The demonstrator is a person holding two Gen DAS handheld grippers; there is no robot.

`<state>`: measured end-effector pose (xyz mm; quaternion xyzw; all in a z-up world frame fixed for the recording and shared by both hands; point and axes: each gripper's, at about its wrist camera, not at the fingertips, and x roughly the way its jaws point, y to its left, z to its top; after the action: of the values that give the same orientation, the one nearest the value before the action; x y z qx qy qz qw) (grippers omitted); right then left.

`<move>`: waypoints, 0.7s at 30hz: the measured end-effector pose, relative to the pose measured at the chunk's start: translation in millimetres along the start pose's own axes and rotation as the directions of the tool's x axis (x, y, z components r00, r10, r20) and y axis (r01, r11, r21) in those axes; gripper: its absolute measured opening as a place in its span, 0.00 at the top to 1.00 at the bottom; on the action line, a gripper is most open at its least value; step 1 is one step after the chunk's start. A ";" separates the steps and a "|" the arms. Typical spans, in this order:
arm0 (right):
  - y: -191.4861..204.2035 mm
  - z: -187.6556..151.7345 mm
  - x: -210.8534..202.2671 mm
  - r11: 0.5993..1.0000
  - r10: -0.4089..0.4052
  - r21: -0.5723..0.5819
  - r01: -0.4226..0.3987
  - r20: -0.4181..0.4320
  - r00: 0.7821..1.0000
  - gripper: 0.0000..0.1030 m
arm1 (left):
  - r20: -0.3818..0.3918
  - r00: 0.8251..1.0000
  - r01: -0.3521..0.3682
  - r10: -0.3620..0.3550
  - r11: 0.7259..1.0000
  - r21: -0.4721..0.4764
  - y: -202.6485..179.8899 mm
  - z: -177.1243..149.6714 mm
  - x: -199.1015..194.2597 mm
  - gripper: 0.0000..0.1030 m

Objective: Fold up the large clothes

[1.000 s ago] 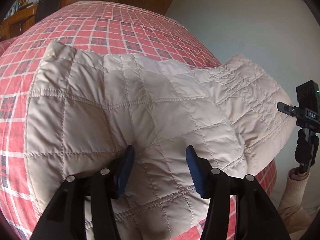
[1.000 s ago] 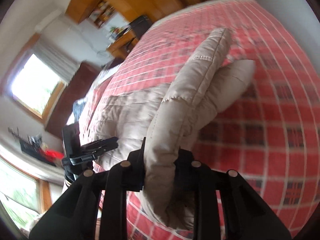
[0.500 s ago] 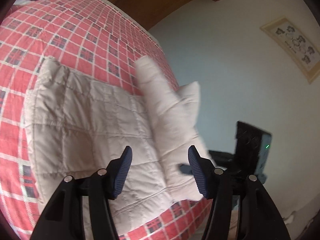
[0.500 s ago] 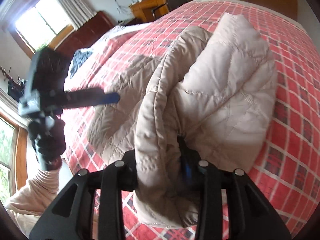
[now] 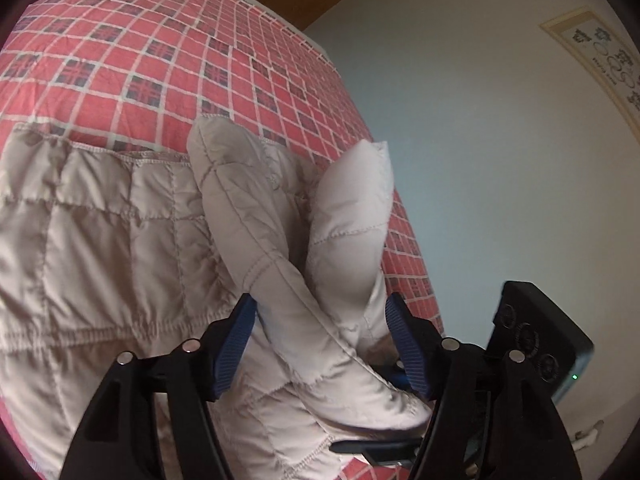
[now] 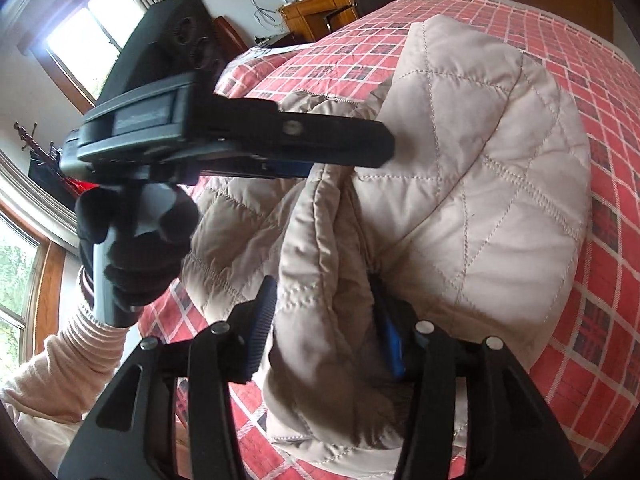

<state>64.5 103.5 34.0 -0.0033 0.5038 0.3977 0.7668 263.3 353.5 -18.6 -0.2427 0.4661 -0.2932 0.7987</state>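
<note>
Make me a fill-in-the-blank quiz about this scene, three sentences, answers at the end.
1. The beige quilted jacket lies on a bed covered in a red ____ pattern.
2. The right gripper is shut on a fold of the ____.
3. The left gripper has its fingers ____, with jacket fabric between them.

Answers: checked; jacket; open

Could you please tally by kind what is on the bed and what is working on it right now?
Quilted beige jackets: 1
Red checked bedspreads: 1
Handheld claws: 2, the left claw open around a lifted fold, the right claw shut on the jacket
Gloved hands in view: 1
Total: 5
</note>
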 end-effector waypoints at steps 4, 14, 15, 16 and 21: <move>-1.4 -3.7 -2.2 1.000 0.006 0.000 -0.006 0.006 1.000 0.54 | -0.009 1.000 -0.023 0.022 1.000 -0.004 -3.9 7.2 12.8 0.34; -21.4 -20.7 -57.9 0.989 0.111 0.088 -0.120 0.096 0.989 0.41 | 0.021 0.998 -0.060 0.060 0.998 0.021 -5.1 10.3 26.8 0.83; -26.4 -24.3 -71.1 0.987 0.119 0.097 -0.132 0.124 0.985 0.40 | 0.022 0.999 -0.048 0.048 0.999 0.017 -2.8 9.7 25.8 0.84; -34.6 -29.6 -86.9 0.984 0.115 0.118 -0.134 0.157 0.981 0.40 | 0.025 0.999 -0.032 0.032 0.999 0.012 0.0 8.9 23.9 0.84; -85.4 -50.6 -120.1 0.962 -0.006 0.268 -0.055 0.222 0.975 0.38 | 0.051 0.998 0.042 -0.043 0.999 0.031 -6.4 -6.7 4.2 0.87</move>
<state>56.7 -48.3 68.4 0.1529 0.4656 0.3321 0.8060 257.5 345.3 -19.8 -0.2480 0.4356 -0.3106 0.8076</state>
